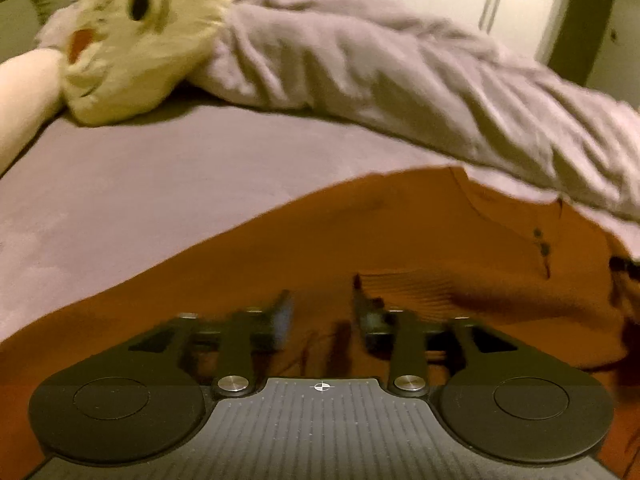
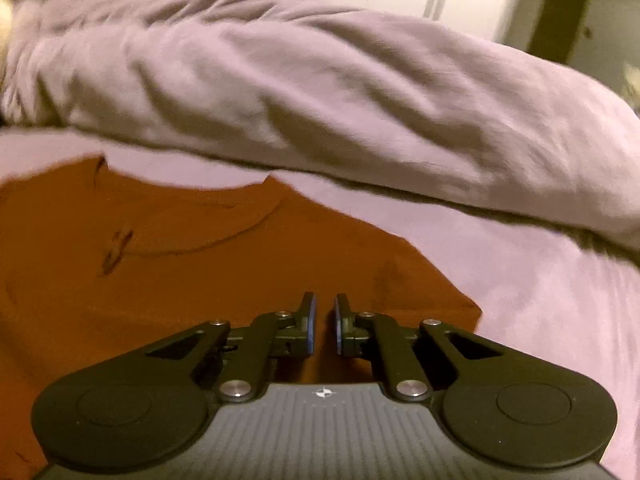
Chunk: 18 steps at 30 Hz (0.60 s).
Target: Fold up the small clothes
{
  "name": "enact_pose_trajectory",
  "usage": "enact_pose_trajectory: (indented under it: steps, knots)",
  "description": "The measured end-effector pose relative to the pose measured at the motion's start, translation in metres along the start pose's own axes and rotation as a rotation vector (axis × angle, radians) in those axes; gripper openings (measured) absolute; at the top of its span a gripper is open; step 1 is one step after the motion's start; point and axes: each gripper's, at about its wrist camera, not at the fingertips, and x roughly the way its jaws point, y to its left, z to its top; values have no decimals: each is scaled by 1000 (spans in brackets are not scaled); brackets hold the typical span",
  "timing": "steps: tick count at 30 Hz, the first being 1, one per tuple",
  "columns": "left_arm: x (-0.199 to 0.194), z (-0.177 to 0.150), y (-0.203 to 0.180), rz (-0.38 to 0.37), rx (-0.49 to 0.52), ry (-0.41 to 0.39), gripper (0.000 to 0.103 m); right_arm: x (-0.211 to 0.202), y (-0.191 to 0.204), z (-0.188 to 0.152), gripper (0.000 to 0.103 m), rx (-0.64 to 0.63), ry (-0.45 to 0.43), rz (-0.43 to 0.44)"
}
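Observation:
A small orange shirt (image 1: 360,236) lies spread flat on a mauve bed sheet (image 1: 140,184), its collar and buttons toward the far side. My left gripper (image 1: 320,304) hovers low over the shirt's left half, jaws apart with nothing between them. A ribbed orange fold (image 1: 416,292) lies just right of its right finger. In the right wrist view the shirt (image 2: 160,264) fills the left side. My right gripper (image 2: 324,312) is over the shirt's right edge, jaws nearly closed with a narrow gap and nothing held.
A bunched mauve blanket (image 1: 400,68) lies across the bed behind the shirt, also in the right wrist view (image 2: 300,92). A cream plush toy (image 1: 140,36) rests at the far left. Bare sheet (image 2: 540,300) lies right of the shirt.

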Motion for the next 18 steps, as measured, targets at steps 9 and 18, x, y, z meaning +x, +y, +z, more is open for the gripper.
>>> enact_pose_trajectory:
  steps: [9,18]
  knots:
    - [-83,-70,120,97,-507,-81,90,-107,-10,-81,78,99,-97,200]
    - [-123,-139,204,146,-862,-118,76,-139,-2,-128,78,267,-1,277]
